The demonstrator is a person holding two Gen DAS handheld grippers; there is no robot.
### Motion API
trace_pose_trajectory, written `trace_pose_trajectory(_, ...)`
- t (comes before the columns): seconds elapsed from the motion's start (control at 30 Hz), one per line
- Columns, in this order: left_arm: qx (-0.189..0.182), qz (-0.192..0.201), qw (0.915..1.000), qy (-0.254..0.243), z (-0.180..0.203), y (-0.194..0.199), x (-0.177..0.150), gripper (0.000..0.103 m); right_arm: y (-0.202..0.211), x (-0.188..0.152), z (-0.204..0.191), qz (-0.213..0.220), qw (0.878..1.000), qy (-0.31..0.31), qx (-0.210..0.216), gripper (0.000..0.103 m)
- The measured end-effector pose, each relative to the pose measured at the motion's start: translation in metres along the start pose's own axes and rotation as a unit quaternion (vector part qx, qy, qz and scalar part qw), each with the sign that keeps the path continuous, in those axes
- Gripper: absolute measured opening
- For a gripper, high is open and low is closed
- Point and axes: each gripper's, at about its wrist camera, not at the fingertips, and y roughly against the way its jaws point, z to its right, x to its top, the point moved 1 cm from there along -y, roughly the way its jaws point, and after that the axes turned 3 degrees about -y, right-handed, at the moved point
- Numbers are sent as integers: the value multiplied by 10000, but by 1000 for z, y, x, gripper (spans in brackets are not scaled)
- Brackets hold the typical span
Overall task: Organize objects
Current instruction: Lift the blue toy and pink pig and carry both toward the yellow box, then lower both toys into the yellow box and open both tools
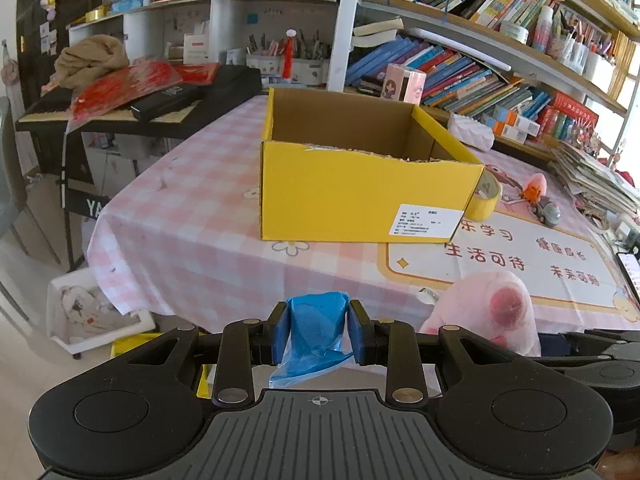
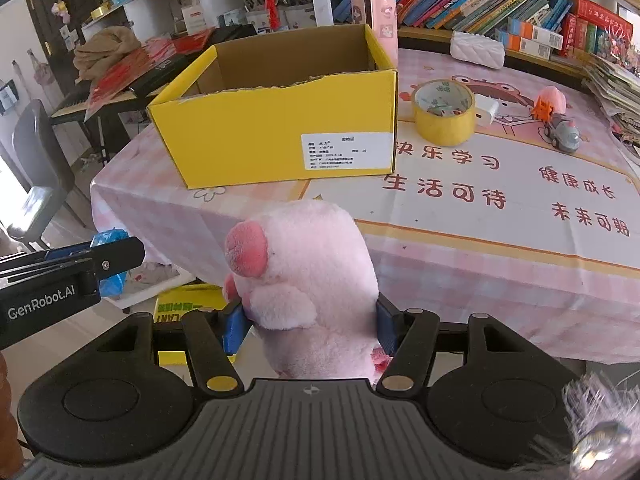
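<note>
**Desk:** What's held, and where?

**Photographer:** The left gripper is clamped on a crumpled blue plastic bag; the right gripper is squeezed onto a pink plush toy. Both hang just off the near edge of the table, short of the open yellow box (its floor is hidden, so its contents can't be told).

**Desk:** Risks?

**Photographer:** Likely the bag: thin film trails loose below the pads and could slide out or snag the box's torn front rim. The plush is soft and bulky, so the grip may shift as it's lifted over the wall. The two grippers sit close and could bump on the way in.

**Desk:** Counts?

**Photographer:** One box, one bag, one plush. Beside the box, one roll of yellow tape, one white charger touching it, one grey toy car, one orange-and-pink toy.
</note>
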Motion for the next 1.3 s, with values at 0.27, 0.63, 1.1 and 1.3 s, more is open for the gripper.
trace_pose_trajectory(0.27,-103,19,9999,-36,0,1,-1,29,3,-2,-2,-31,10000,-23,-71,59)
trace_pose_trajectory(0.63,-173,62,9998,-78,-2,0,3,29,3,0,-2,-6,9998,-99,-143,59)
trace_pose_trajectory(1.1,-179,195,9996,-64,1,-5,16,29,2,12,-1,180,9998,-69,-57,59)
trace_pose_trajectory(1.3,-104,501,9987,28,-1,-8,45,29,11,41,2,815,9966,-35,65,59)
